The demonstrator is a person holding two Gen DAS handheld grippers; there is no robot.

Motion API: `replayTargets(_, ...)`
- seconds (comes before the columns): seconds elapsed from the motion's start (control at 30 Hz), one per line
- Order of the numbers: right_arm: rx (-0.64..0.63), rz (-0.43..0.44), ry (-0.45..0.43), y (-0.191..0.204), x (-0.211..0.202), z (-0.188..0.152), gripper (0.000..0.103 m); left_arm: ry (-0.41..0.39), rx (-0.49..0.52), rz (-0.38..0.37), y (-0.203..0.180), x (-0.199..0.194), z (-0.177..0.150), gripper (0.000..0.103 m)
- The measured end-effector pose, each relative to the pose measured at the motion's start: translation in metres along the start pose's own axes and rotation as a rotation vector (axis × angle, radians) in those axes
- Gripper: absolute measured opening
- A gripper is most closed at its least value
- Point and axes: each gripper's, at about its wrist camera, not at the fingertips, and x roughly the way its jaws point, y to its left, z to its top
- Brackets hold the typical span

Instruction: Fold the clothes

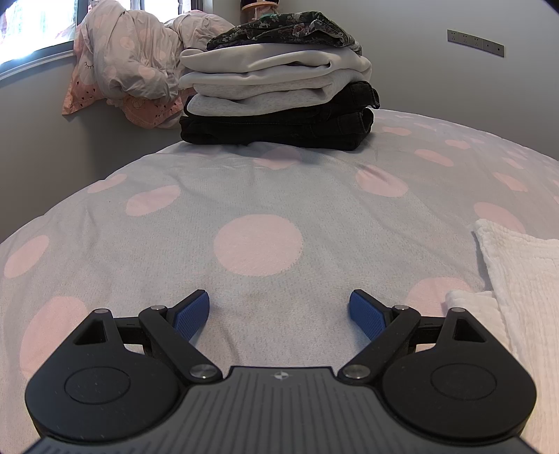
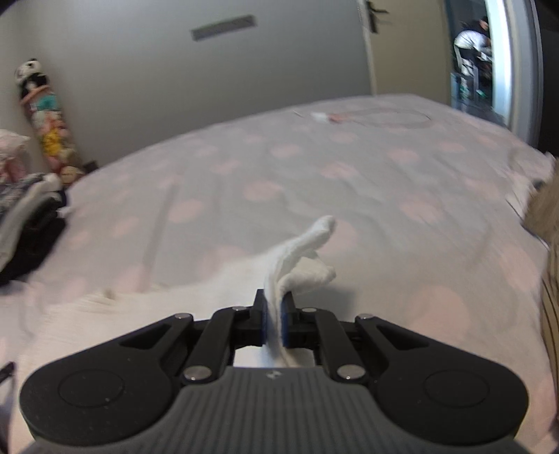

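Right gripper [image 2: 274, 310] pinches a white crinkled cloth [image 2: 300, 251], its corner projecting forward past the pads, remainder trailing left over the polka-dot bedspread [image 2: 314, 167]. Left gripper [image 1: 279, 307] spread, empty. Folded clothes stack [image 1: 276, 90] ahead, well apart.

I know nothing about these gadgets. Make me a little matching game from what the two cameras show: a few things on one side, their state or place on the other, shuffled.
Things:
1. left gripper
2. right gripper
3. black jeans
4. floral garment

States:
A. top of the folded stack
B. open, nothing between its pads
C. bottom of the stack
D. clamped on the white cloth

Pairs: 1-B, 2-D, 3-C, 4-A
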Motion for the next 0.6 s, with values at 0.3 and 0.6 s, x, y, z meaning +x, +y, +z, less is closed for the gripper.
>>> replayTargets(0.3, -0.035, 0.178, -0.048, 0.117, -0.005, 0.008, 0.009, 0.000, 0.000, 0.000, 0.000, 0.000, 0.000, 0.103)
replayTargets(0.6, -0.067, 0.319, 0.067, 0.227, 0.039, -0.031, 0.009, -0.002, 0.000, 0.001, 0.000, 0.000, 0.001, 0.103)
